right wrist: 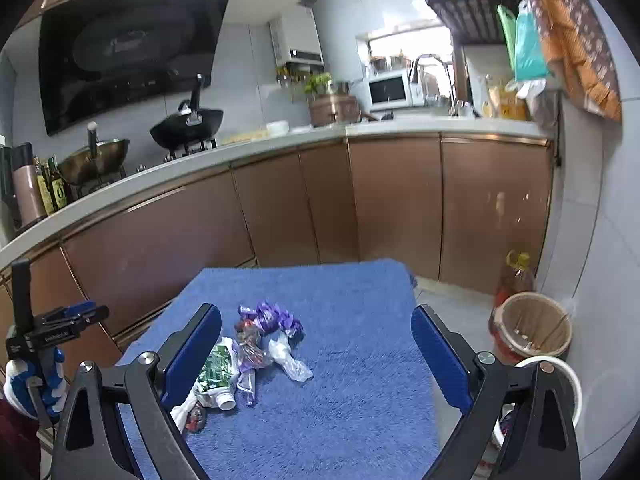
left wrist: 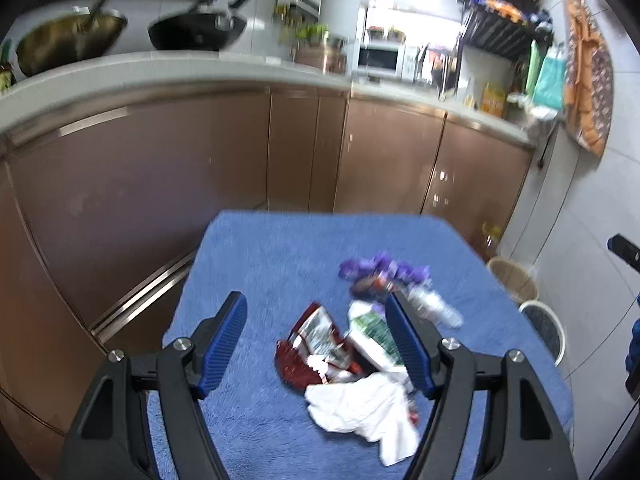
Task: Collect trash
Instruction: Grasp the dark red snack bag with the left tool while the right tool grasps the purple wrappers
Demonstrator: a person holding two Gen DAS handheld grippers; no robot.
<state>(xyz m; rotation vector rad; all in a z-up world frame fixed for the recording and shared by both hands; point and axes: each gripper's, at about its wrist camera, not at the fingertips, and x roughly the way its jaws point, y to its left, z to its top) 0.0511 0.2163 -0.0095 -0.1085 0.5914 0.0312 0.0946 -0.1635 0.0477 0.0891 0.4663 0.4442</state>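
Crumpled white tissue (left wrist: 360, 408) beside red wrapper (left wrist: 312, 344) on blue towel (left wrist: 256, 264)

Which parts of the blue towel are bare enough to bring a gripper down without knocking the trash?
On the blue towel, the strip between the trash and the edge facing the bins is bare, as is the far band toward the cabinets. It is crowded around the purple wrapper, clear plastic, green pouch, red packet and white tissue.
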